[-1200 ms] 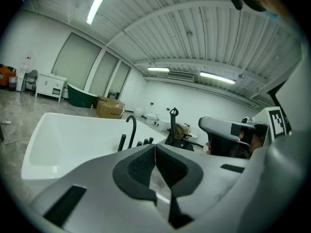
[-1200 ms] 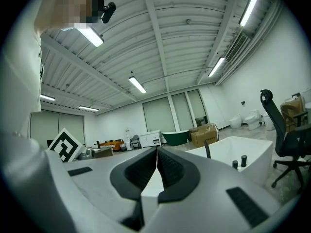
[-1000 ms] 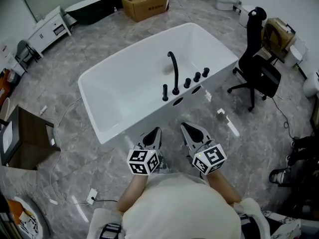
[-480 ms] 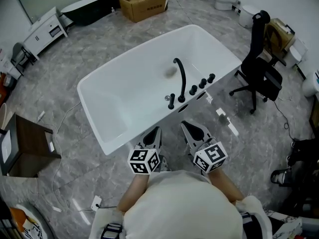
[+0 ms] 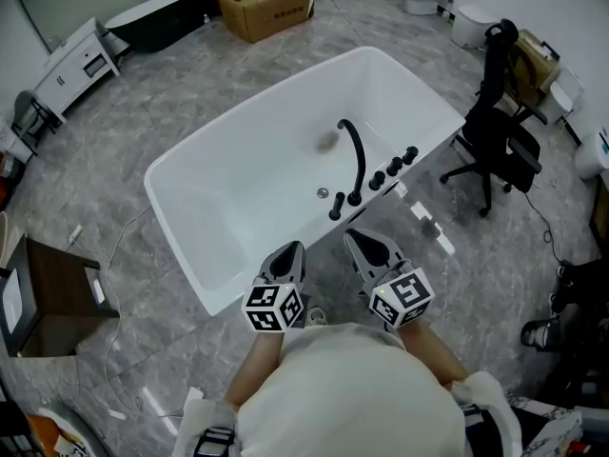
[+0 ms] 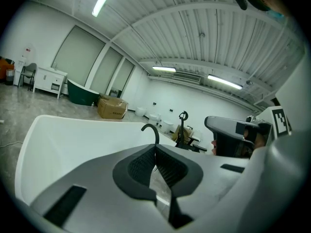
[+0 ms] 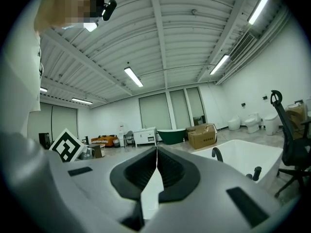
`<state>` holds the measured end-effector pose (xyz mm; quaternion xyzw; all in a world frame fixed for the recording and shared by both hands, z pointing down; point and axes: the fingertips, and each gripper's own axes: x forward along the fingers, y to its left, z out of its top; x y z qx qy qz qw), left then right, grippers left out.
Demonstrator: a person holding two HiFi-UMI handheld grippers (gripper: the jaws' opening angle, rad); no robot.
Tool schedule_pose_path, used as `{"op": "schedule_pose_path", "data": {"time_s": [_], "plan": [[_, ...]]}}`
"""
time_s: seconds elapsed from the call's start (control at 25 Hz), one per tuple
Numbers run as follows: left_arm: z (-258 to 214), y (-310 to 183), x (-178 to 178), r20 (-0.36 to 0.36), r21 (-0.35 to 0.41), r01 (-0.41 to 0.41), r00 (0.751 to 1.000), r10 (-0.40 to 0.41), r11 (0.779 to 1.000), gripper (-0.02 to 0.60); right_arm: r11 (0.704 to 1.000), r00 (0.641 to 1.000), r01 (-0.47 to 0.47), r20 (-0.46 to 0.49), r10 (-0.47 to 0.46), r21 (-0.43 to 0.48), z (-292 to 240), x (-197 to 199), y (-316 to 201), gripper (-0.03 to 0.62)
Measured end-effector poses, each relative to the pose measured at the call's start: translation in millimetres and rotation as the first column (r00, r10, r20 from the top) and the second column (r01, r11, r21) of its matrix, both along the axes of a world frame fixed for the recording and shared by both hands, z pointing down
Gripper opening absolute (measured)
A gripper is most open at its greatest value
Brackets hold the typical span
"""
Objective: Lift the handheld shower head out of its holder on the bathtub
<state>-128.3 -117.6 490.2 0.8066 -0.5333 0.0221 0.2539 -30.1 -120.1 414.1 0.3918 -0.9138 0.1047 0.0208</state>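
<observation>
In the head view the white bathtub (image 5: 171,228) lies straight ahead. On its near rim stand a tall curved black spout (image 5: 355,160), a row of black knobs (image 5: 393,168) and the short black handheld shower head (image 5: 336,206), upright in its holder. My left gripper (image 5: 290,248) and right gripper (image 5: 360,238) hover side by side just short of that rim, both shut and empty. The left gripper view has the jaws (image 6: 155,147) closed below the spout (image 6: 151,130). In the right gripper view the closed jaws (image 7: 156,149) point left of the spout (image 7: 216,153) and a black post (image 7: 256,173).
A black office chair (image 5: 495,131) stands right of the tub. Loose cables and small parts lie on the grey floor. A dark side table (image 5: 48,293) is at the left, a cardboard box (image 5: 266,3) and a dark tub (image 5: 157,17) at the back.
Both grippers and the head have come closer to the tub; its near rim and black fittings now sit nearer my jaw tips. The jaws stayed shut.
</observation>
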Motion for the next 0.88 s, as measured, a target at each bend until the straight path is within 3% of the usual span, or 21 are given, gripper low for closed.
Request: {"op": "schedule_pose_path", "data": {"time_s": [0.4,0.88], "plan": [[20,-19,-15,-0.005,-0.047,-0.021,1.000,0.021,0.999,0.021,0.997,0.998,-0.046,-0.048,0.043,-0.059,27,-7,-28,0.020],[51,-35,-11,-0.002,-0.128,-0.004,1.000,0.004,0.992,0.021,0.979,0.991,-0.093,-0.111,0.074,-0.180,97,11,-66,0.021]]}}
